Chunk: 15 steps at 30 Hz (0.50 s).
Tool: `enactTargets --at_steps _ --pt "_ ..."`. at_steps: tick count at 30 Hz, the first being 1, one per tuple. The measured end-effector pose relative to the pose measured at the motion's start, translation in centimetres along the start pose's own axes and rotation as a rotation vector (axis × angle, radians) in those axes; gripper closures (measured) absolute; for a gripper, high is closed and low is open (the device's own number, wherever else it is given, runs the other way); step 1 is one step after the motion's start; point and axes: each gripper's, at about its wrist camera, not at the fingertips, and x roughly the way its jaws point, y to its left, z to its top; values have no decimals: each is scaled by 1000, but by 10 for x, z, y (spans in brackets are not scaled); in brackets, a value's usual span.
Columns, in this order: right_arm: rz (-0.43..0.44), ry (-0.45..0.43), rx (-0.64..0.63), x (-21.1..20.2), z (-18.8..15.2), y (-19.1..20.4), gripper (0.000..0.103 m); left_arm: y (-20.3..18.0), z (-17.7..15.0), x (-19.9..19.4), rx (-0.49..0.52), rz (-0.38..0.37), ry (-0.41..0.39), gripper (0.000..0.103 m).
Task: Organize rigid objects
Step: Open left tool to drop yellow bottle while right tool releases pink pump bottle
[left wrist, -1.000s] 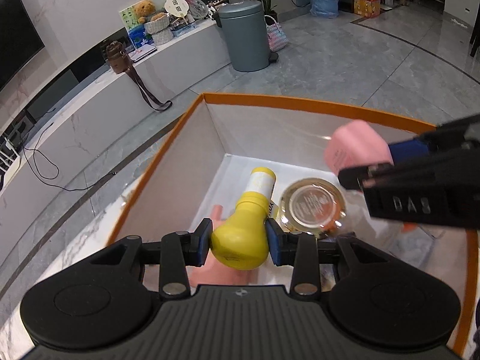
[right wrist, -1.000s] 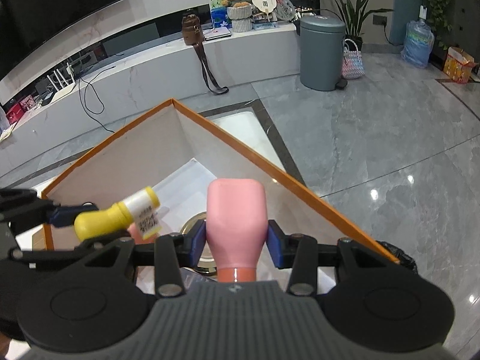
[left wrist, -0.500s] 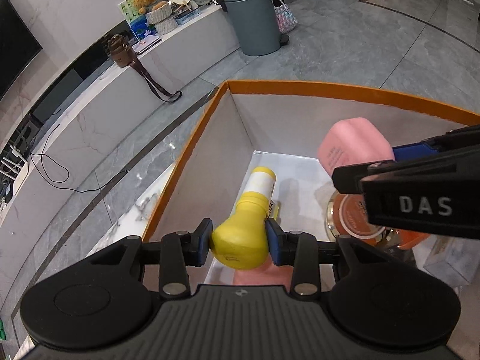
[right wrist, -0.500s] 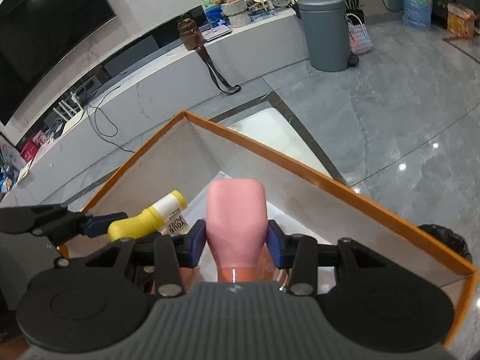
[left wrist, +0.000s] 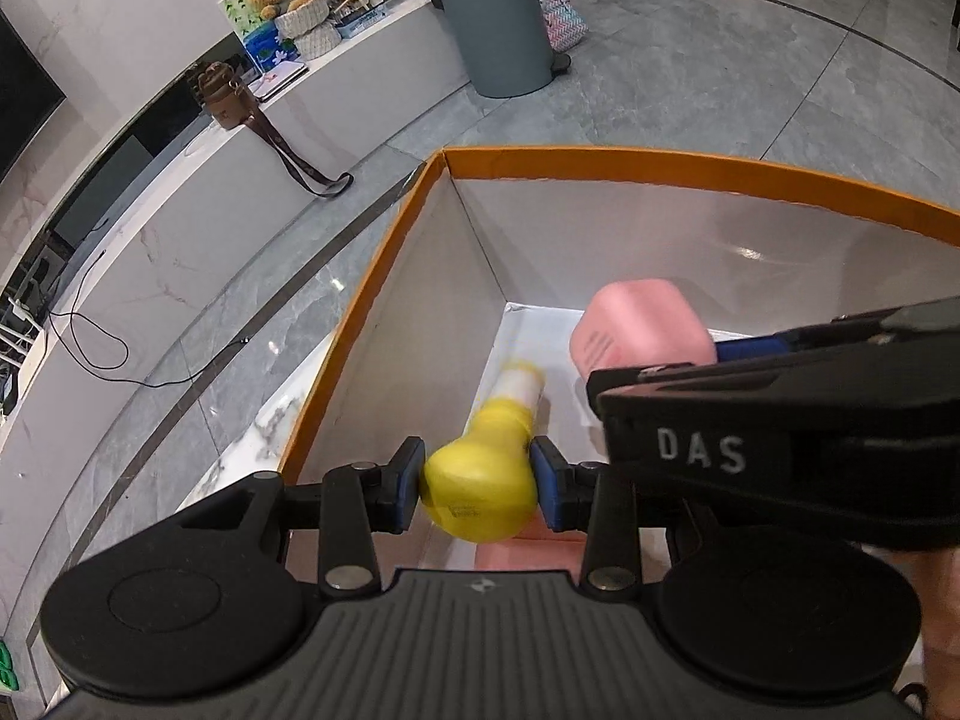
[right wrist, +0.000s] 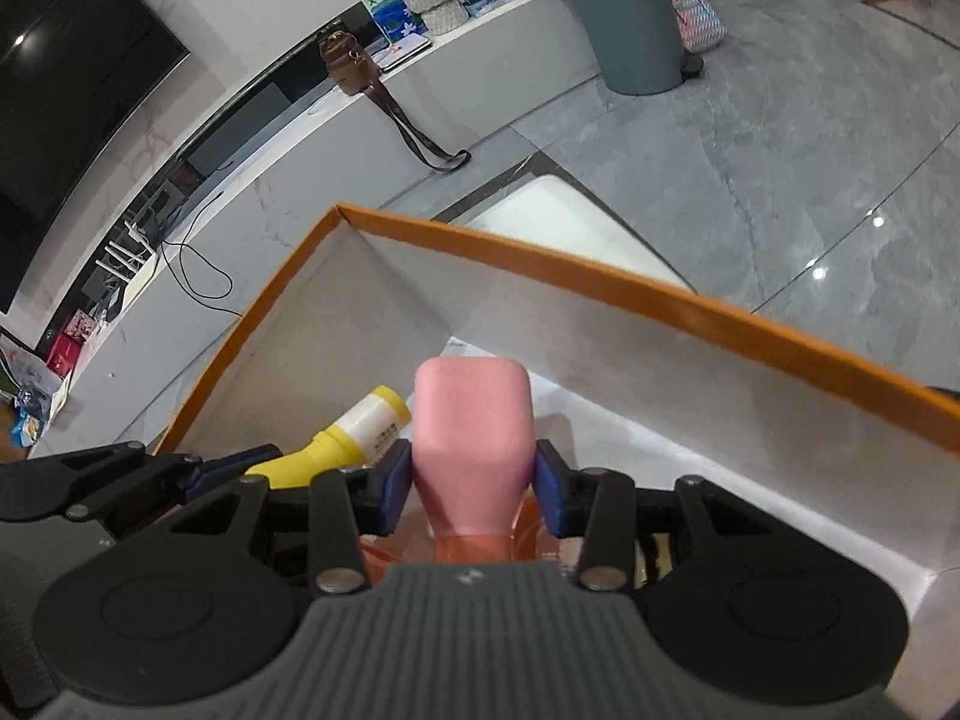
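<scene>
The left gripper is clamped on the bulbous yellow plastic bottle with a white label band and yellow cap; its 2 blue pads press the round body from 9 and 3 o'clock, and the neck and cap run away from the jaws toward 1 o'clock, blurred at the tip; the bottle hangs inside the large open box with an orange rim and white inner walls, close to the wall at 9 o'clock; the right gripper is closed on the pink plastic bottle with a squared, flat-topped end, its blue pads bearing on the narrower lower part from both sides while the broad pink end stands out beyond the fingertips toward 12 o'clock; an orange translucent part shows just below the pink body, against the gripper's housing; this bottle too sits within the box, above its white floor; in the left wrist view the right gripper crosses in from 3 o'clock with the pink bottle at 1 o'clock of the yellow one, the 2 near but apart; beyond the box, at 12 o'clock, a grey round pedal bin stands on the grey tiled floor.
</scene>
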Motion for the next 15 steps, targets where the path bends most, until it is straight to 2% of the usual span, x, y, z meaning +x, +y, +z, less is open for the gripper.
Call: enactTargets --at_steps 4,7,9,15 --pt "4 2 31 8 -1 -1 61 1 0 3 -11 2 6 60" --pt "8 -22 53 8 1 -2 59 1 0 2 -4 -1 6 55" --pt "17 -37 59 6 3 -1 58 1 0 2 4 -1 8 47" --pt "23 -46 57 0 5 1 58 3 -1 -6 6 -1 -5 45"
